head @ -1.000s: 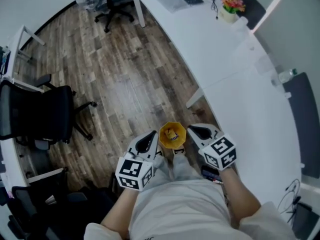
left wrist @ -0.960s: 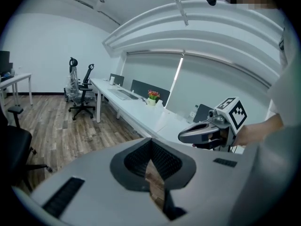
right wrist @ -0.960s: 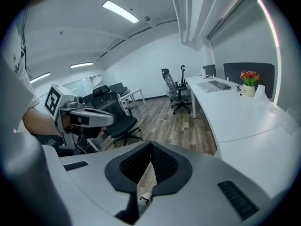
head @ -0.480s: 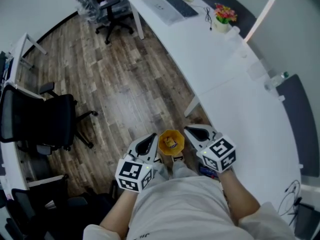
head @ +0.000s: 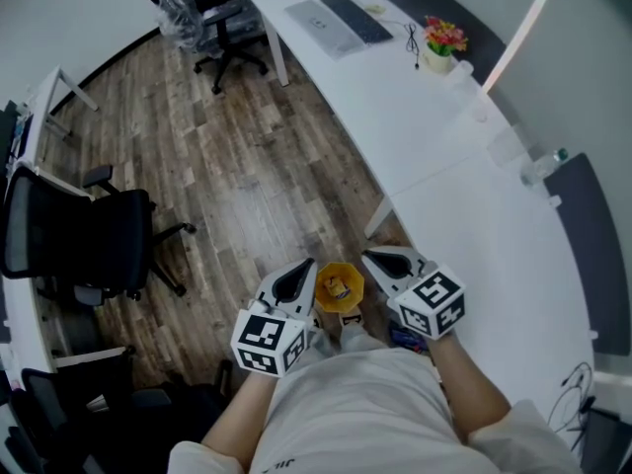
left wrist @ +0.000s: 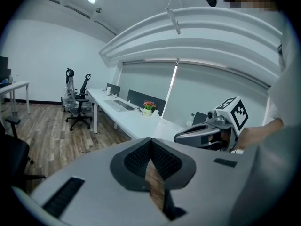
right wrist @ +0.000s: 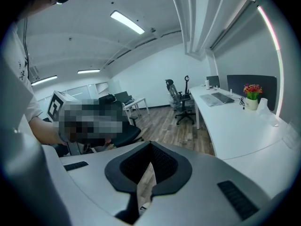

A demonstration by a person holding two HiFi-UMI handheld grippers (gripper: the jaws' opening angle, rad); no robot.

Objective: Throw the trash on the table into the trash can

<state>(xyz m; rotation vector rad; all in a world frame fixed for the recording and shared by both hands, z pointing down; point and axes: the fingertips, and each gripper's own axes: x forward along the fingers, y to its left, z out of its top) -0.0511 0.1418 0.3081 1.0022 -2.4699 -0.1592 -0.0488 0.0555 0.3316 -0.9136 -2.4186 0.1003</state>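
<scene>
Person standing at the curved white surface (head: 464,205), seen from above. The left gripper (head: 308,265) and the right gripper (head: 367,256) are held close in front of the body. Their tips are near each other and angled toward the yellow trash can (head: 354,278). On both grippers the fingers are together at the tips and nothing is held between them. Through the narrow slit below each pair of tips, only wooden floor (head: 247,166) can be seen.

The trash can stands on the floor just beside the edge of the surface, between the two grippers. A small object (head: 338,287) lies inside it, too small to identify. The person's shirt (head: 346,403) hides the floor below the can. A dark item (head: 405,338) under the right gripper is partly covered and cannot be made out.

Far along the surface lie a keyboard (head: 357,18) and a flat grey device (head: 321,15), with a flower pot (head: 439,42) near them. A black office chair (head: 79,235) stands at the left, well apart from the can. More chairs (head: 212,13) stand at the far end.
</scene>
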